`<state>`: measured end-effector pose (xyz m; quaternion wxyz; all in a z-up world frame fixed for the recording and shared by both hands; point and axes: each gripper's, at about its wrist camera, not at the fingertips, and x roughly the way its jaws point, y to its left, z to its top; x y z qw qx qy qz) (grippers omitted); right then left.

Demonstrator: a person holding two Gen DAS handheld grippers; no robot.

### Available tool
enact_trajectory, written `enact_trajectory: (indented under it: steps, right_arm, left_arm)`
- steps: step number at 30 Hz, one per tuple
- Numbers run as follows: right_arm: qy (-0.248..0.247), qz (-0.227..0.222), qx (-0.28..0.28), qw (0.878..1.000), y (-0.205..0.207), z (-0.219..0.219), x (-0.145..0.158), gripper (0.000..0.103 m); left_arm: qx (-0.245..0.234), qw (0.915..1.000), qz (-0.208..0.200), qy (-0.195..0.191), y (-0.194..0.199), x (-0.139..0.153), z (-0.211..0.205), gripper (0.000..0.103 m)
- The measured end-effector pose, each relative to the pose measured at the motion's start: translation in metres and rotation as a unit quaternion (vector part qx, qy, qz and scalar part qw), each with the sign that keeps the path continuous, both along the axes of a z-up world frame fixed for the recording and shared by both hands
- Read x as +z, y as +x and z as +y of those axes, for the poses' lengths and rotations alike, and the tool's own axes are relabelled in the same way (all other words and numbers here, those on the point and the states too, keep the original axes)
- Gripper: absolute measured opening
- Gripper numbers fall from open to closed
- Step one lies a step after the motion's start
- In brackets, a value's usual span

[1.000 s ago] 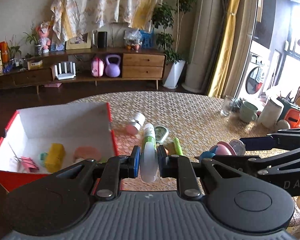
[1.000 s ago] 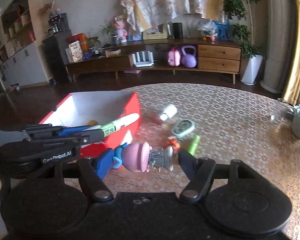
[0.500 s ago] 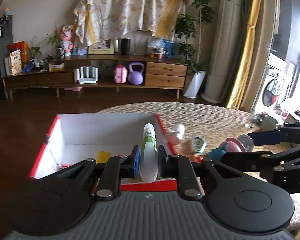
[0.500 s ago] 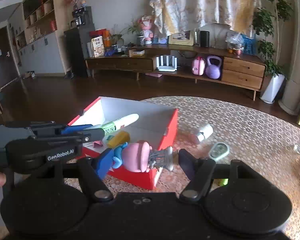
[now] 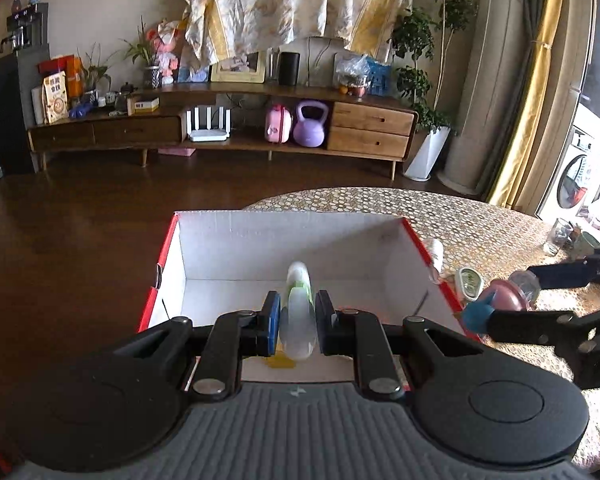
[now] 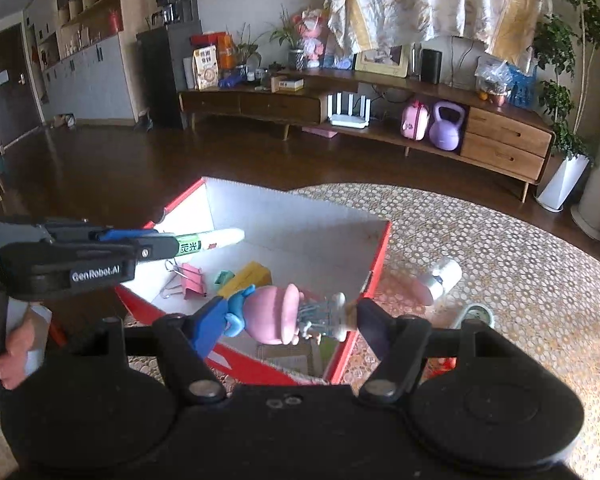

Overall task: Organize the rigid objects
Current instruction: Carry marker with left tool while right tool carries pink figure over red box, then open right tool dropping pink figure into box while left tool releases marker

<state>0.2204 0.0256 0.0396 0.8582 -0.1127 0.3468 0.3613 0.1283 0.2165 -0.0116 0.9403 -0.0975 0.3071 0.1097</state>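
A red box with white inside [image 5: 204, 256] stands on the table's left part; it also shows in the right wrist view [image 6: 376, 248]. My left gripper [image 5: 298, 318] is shut on a white and green tube [image 5: 298, 304] and holds it above the box's inside. The tube [image 6: 212, 240] and the left gripper [image 6: 136, 246] show in the right wrist view over the box's left wall. My right gripper [image 6: 286, 316] is shut on a pink and blue toy figure [image 6: 272, 314] above the box's near right corner; the figure also shows in the left wrist view [image 5: 500, 300].
Inside the box lie a pink binder clip [image 6: 190, 276], a yellow block [image 6: 248, 278] and a small teal piece [image 6: 224, 277]. On the patterned tablecloth [image 6: 520, 280] right of the box lie a white and pink bottle [image 6: 440, 278] and a small round timer [image 5: 469, 282]. Cups [image 5: 560, 234] stand at the far right.
Both grippers have moved left with their loads. The tube has gone from over the table to over the box's inside. The toy figure has come to the box's near right corner.
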Motion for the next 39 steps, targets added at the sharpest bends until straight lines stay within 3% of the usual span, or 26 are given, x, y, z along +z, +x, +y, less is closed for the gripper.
enact_trajectory:
  steps: [6, 18, 26, 39]
  right_arm:
    - [-0.025, 0.011, 0.01, 1.0, 0.022, 0.032, -0.025, 0.07]
    - [-0.065, 0.032, 0.025, 0.997, 0.04, 0.076, -0.068, 0.07]
    - [-0.088, 0.046, 0.023, 0.995, 0.048, 0.088, -0.084, 0.071]
    - [-0.094, 0.048, 0.02, 0.994, 0.047, 0.089, -0.087, 0.071]
  left_arm:
    - [0.002, 0.9997, 0.025, 0.001, 0.027, -0.015, 0.018, 0.018]
    - [0.015, 0.999, 0.02, -0.037, 0.066, -0.022, 0.039, 0.018]
    - [0.021, 0.9946, 0.082, -0.06, 0.078, -0.056, 0.049, 0.018]
    - [0.001, 0.9836, 0.171, -0.058, 0.095, -0.087, 0.043, 0.018]
